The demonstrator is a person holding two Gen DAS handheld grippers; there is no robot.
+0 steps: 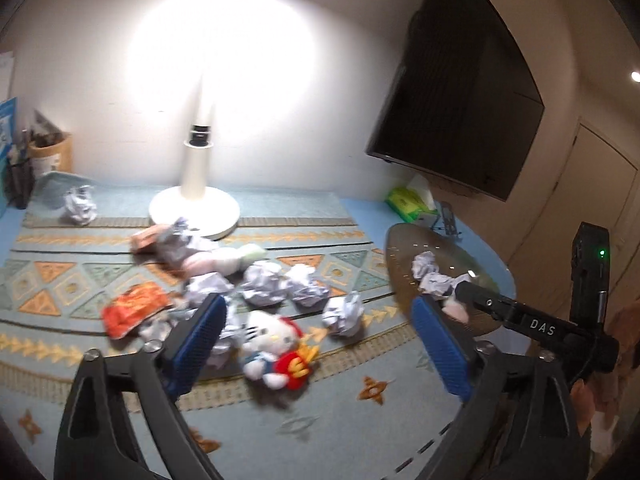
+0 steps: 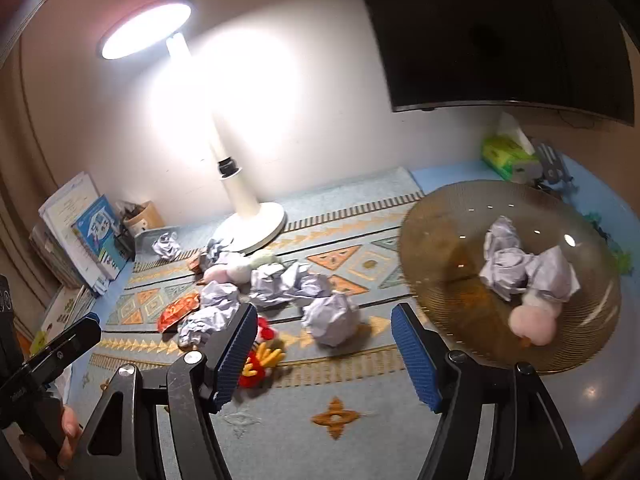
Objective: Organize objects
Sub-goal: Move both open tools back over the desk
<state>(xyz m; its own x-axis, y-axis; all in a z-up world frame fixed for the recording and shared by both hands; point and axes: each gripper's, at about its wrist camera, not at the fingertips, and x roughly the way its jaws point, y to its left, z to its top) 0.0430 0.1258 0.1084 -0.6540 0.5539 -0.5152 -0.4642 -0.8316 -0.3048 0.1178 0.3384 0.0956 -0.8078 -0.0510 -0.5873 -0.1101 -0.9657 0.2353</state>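
Several crumpled paper balls (image 1: 264,282) lie on a patterned blue mat (image 1: 360,420), mixed with a white cat plush in red (image 1: 276,348), an orange snack wrapper (image 1: 132,312) and a pink-white plush (image 1: 216,260). My left gripper (image 1: 318,302) stands wide open above the cat plush, touching nothing. A brown glass bowl (image 2: 440,248) on the right holds three paper balls (image 2: 516,268) and a pink plush (image 2: 532,320). My right gripper (image 2: 325,310) is open just left of the bowl, with a paper ball (image 2: 332,318) lying beyond its fingers. The cat plush (image 2: 260,352) shows partly behind its left finger.
A white desk lamp (image 1: 196,184) stands lit at the back of the mat. A dark screen (image 1: 460,100) hangs on the right wall above a green tissue pack (image 1: 408,200). Books (image 2: 80,232) and a pen holder (image 1: 50,152) sit at the back left.
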